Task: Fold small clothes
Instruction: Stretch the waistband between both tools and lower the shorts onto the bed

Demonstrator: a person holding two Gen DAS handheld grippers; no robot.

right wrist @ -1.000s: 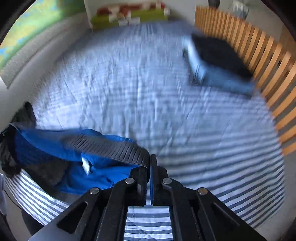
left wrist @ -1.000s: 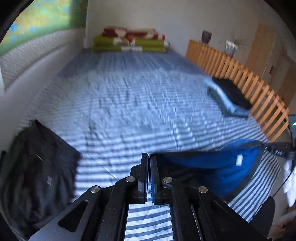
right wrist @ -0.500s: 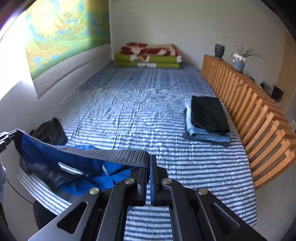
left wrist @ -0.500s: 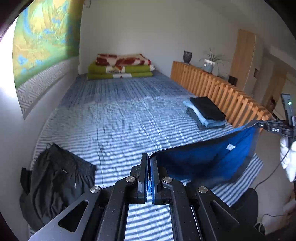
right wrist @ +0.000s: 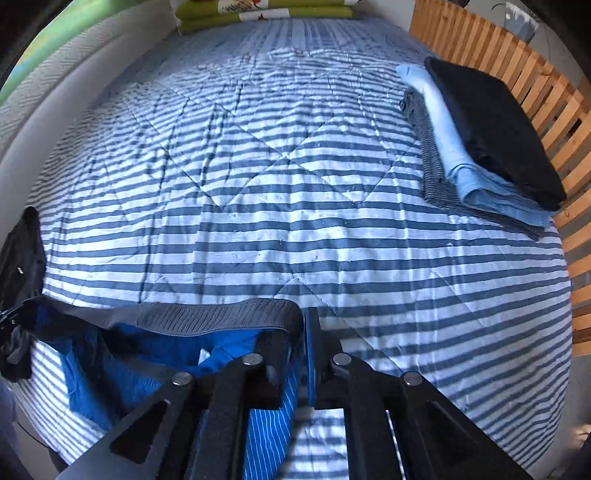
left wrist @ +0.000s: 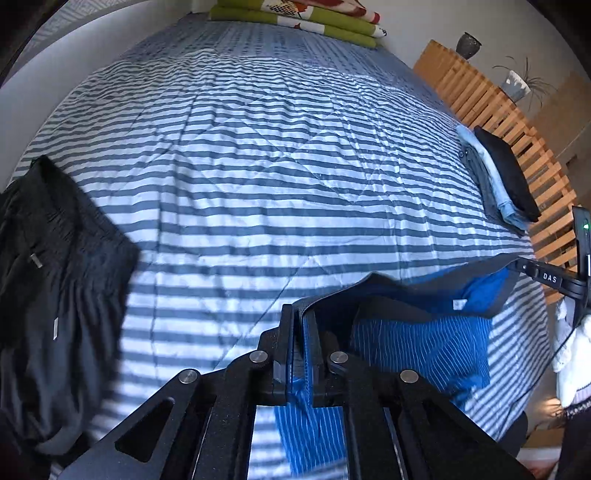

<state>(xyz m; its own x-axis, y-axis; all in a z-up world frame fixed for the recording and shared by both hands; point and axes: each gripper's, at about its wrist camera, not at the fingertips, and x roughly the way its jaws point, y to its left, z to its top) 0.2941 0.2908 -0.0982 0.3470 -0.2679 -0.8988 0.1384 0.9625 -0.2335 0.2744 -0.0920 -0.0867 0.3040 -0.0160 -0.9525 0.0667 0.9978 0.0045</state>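
Blue pinstriped shorts (left wrist: 417, 343) with a dark grey ribbed waistband (right wrist: 207, 317) hang stretched between my two grippers, low over the near edge of the striped bed. My left gripper (left wrist: 301, 328) is shut on one end of the waistband. At the other end my right gripper (right wrist: 304, 332) is shut on the waistband too, and it shows as a black tool at the right edge of the left wrist view. The shorts' lower part lies on the bedspread. A white label (left wrist: 459, 303) shows inside the waistband.
A blue-and-white striped bedspread (left wrist: 266, 177) fills both views. A crumpled black garment (left wrist: 51, 280) lies at the near left. A folded stack of clothes (right wrist: 476, 140) sits at the right by a wooden slatted rail (right wrist: 491, 48). Folded green blankets (left wrist: 295, 16) lie at the far end.
Both grippers have dropped from held high down towards the bed, still shut on the waistband. The shorts, hanging free before, now touch the bedspread.
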